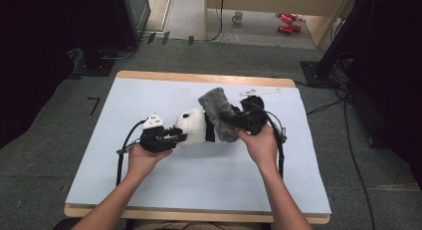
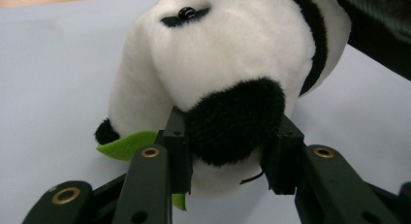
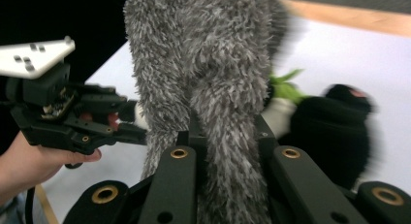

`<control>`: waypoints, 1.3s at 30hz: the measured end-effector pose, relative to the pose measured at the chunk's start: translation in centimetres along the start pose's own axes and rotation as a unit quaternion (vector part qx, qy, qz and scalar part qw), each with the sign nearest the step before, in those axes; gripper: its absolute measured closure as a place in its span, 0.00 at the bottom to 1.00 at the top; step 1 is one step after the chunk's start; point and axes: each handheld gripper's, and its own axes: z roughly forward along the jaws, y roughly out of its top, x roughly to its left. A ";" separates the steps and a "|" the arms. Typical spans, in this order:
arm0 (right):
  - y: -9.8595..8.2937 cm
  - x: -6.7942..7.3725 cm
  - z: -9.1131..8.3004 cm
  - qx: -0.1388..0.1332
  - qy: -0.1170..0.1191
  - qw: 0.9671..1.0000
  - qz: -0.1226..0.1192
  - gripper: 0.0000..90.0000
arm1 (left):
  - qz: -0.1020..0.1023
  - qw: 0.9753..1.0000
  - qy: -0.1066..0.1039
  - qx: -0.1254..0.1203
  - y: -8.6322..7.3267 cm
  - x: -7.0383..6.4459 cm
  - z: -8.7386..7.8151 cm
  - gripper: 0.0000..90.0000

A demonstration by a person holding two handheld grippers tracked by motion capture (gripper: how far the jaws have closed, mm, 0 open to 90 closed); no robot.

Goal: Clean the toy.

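Note:
A black-and-white panda plush (image 1: 191, 126) lies on its side in the middle of the pale table sheet (image 1: 149, 180). My left gripper (image 1: 180, 136) is shut on one black ear (image 2: 232, 122) of the panda's head (image 2: 228, 49). A green felt leaf (image 2: 123, 145) sticks out under the head. A grey furry cloth (image 1: 216, 113) stands up over the panda's body. My right gripper (image 1: 229, 121) is shut on a fold of that grey fur (image 3: 218, 78), held between its jaws (image 3: 225, 134). In the right gripper view the left gripper (image 3: 121, 122) is at the left and a black part of the panda (image 3: 334, 132) at the right.
The wooden table edge (image 1: 199, 78) runs along the far side. On the floor beyond are a mug (image 1: 238, 17) and red cans (image 1: 287, 22). Dark equipment stands (image 1: 99, 51) flank the table, and cables (image 1: 348, 140) trail at the right.

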 end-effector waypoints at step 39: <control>-1.1 0.1 5.6 0.037 -0.017 0.998 -0.054 0.86 | -0.010 1.000 0.001 0.007 -0.7 0.4 0.2 0.67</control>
